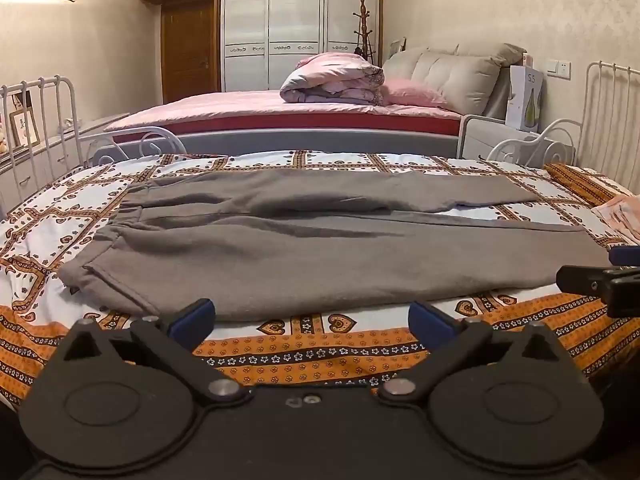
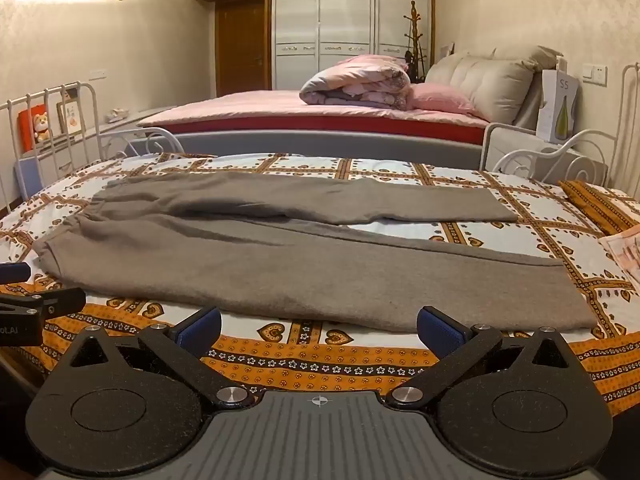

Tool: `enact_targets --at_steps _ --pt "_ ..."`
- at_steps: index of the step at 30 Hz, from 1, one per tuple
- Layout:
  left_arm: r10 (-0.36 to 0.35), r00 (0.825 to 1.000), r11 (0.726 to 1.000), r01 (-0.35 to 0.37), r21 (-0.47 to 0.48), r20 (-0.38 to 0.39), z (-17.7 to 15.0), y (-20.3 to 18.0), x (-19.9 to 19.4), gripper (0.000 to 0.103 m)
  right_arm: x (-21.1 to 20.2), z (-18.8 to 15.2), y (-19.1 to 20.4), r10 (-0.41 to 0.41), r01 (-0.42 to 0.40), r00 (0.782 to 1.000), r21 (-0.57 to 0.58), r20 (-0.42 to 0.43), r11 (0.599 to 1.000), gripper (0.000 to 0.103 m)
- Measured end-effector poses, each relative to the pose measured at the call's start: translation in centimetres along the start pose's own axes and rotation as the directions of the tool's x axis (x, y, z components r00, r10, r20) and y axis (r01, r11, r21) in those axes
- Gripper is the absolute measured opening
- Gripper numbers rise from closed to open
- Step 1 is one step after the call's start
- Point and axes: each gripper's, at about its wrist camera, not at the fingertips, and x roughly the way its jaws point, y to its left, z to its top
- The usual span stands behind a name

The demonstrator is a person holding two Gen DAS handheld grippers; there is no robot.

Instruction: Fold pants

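Observation:
Grey-brown pants (image 1: 304,252) lie spread flat across a bed with a patterned orange and white sheet (image 1: 304,352), waistband to the left, both legs running right and parted at the hems. The same pants (image 2: 280,264) fill the middle of the right wrist view. My left gripper (image 1: 312,318) stands open at the near bed edge, just short of the near leg, nothing between its blue pads. My right gripper (image 2: 320,328) is open too, near the hem end of the near leg. Each gripper shows at the edge of the other's view, with a fingertip (image 1: 624,255) on the right and a fingertip (image 2: 14,271) on the left.
White metal bed rails (image 1: 40,128) stand at the left and right ends. A second bed with pink bedding (image 1: 280,108) and a rolled quilt (image 1: 332,80) lies behind. A pink folded cloth (image 2: 628,256) rests at the right edge. A wardrobe (image 1: 300,32) stands at the back.

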Motion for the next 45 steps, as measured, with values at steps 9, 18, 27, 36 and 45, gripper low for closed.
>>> enact_targets --at_steps 9,18,27,36,45 --pt "-0.004 1.0 1.0 0.004 -0.001 0.019 -0.19 0.02 -0.24 0.097 0.05 -0.02 0.12 -0.003 0.003 1.0 -0.003 -0.002 1.0 0.103" --pt "-0.001 1.0 1.0 0.001 0.0 0.019 -0.15 0.02 -0.25 0.097 0.21 -0.08 0.55 -0.007 0.007 1.0 -0.006 0.001 1.0 0.103" --pt "0.0 1.0 1.0 0.0 0.005 0.018 -0.29 -0.04 -0.23 0.097 0.0 -0.03 0.25 -0.009 0.009 1.0 0.003 0.004 1.0 0.103" --pt "-0.002 1.0 1.0 0.002 0.007 0.018 -0.26 -0.1 -0.17 0.097 0.0 0.0 0.28 -0.009 0.009 1.0 0.003 0.003 1.0 0.103" --pt "0.0 1.0 1.0 -0.001 0.008 0.02 -0.24 -0.13 -0.23 0.097 -0.1 0.01 0.34 -0.009 0.009 1.0 0.002 0.005 1.0 0.103"
